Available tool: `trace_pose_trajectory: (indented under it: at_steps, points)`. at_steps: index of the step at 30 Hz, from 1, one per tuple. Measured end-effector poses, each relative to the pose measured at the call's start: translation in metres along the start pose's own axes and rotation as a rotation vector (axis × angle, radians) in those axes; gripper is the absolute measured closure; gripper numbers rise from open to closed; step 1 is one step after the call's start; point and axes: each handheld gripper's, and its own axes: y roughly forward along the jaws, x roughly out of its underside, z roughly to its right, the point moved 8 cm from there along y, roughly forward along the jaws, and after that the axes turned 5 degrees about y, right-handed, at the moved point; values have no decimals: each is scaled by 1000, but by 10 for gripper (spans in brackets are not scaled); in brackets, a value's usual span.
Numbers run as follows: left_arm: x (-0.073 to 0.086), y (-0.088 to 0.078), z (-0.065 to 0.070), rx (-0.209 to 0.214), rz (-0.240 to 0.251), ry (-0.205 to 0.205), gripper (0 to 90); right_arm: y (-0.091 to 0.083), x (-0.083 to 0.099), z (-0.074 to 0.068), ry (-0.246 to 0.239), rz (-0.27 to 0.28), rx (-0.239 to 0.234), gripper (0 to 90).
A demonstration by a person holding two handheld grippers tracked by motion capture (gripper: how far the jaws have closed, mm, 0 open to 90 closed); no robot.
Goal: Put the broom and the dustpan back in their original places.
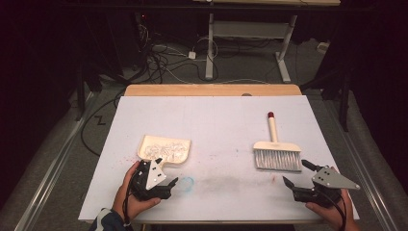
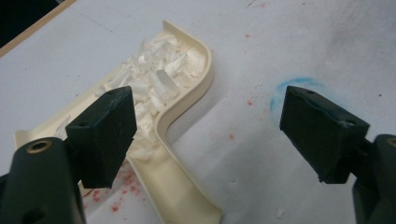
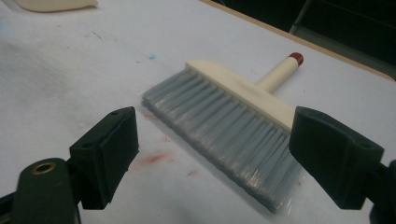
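Dustpan, cream plastic (image 1: 166,149), loaded with white shredded scraps (image 2: 156,77), lies on the white paper-covered surface (image 1: 216,120) at the person's left — what is the step in hand?

— By the look of it, taking hold: the left gripper (image 1: 169,185) hovers just beside the pan's short handle (image 2: 180,193), jaws spread wide, holding nothing. To do it well, the jaws likely need to swing over that handle and close on it squarely, keeping the pan level so the scraps stay in.

— And where does the pan sit against those jaws?

— In the left gripper view, the handle runs down past the inner side of one jaw, with the scrap-filled tray beyond that jaw; the other jaw stands well apart over bare paper, near a faint blue ring (image 2: 299,86). The handle is off-centre, not yet between the jaws.

— The other hand?

— The right gripper (image 1: 298,175) rests near the surface's front edge, jaws also spread and empty, pointed at a cream-backed hand brush with grey bristles (image 1: 278,156) and a red-tipped handle (image 3: 295,58). The bristle edge lies just ahead of the jaws, near but apart; a clean grip would probably come at the handle, farther off
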Motion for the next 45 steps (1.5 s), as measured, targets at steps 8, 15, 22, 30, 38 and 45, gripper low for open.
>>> trace_pose_trajectory:
  at_steps: [8,15,22,30,38,45]
  points:
    - [2,-4,1,1,14,8,182,-1,-3,-6,-19,0,11,170]
    - [1,-2,1,4,10,9,182,-1,-5,-7,-31,3,20,170]
    - [1,-1,2,8,7,16,182,-3,-7,-9,-33,17,18,171]
    - [1,0,2,11,3,15,182,-4,-8,-10,-42,20,20,171]
    - [1,0,2,13,0,18,182,-4,-9,-12,-43,23,16,171]
    - [0,2,1,16,0,11,182,-4,-8,-9,-38,21,19,171]
